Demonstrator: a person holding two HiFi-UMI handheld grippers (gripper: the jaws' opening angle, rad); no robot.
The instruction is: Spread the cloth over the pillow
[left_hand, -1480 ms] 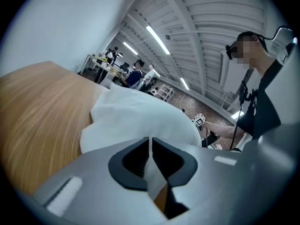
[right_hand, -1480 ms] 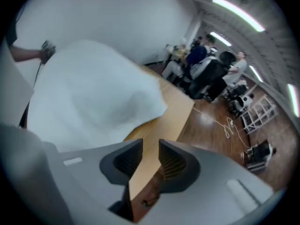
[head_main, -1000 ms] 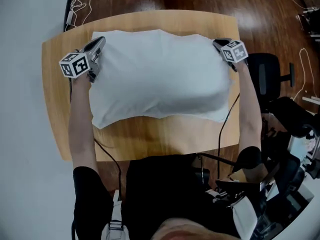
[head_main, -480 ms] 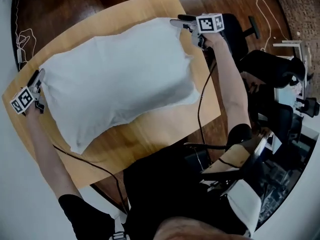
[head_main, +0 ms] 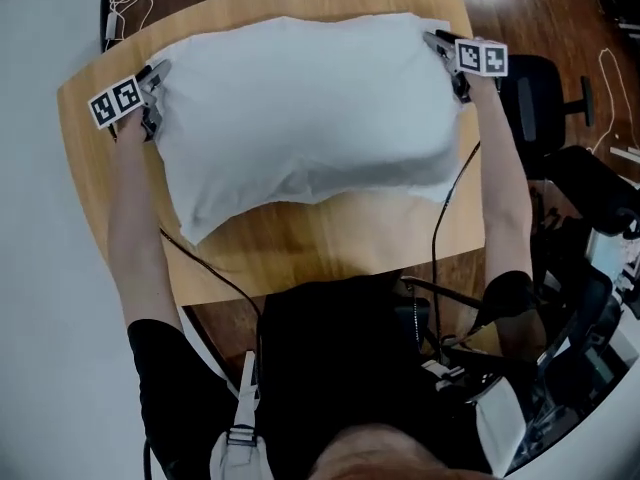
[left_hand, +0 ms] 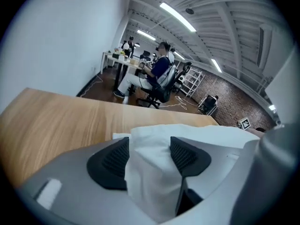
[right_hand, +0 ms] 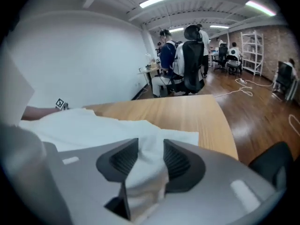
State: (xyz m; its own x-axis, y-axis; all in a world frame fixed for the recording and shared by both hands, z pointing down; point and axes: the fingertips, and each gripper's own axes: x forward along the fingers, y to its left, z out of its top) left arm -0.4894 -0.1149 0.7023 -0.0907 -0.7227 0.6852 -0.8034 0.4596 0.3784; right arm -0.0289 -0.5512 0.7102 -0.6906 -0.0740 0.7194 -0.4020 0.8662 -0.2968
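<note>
Head view, nearest first: both of the person's arms reach out over the bare near strip of the wooden surface [head_main: 330, 253]. Past it the white cloth [head_main: 300, 98] lies draped over the pillow, which shows only as a rounded bulge beneath. The cloth's near left corner trails down onto the wood. At the far left corner the left gripper [head_main: 158, 70] sits low beside the cloth. The left gripper view shows a loose fold standing between its pads [left_hand: 108, 159] while the jaws are opening; a second ago they were pressed together. At the far right corner the right gripper [head_main: 437, 41] has the cloth's corner gathered and pinched between its pads [right_hand: 123, 161]. Its jaws are closing on it after springing wide a moment back, so it looks to be re-gripping rather than finished. The cloth itself lies much where it did a second ago. I judge the spread nearly done: the left side is being let go, and the right corner likely wants one last tug or release.
</note>
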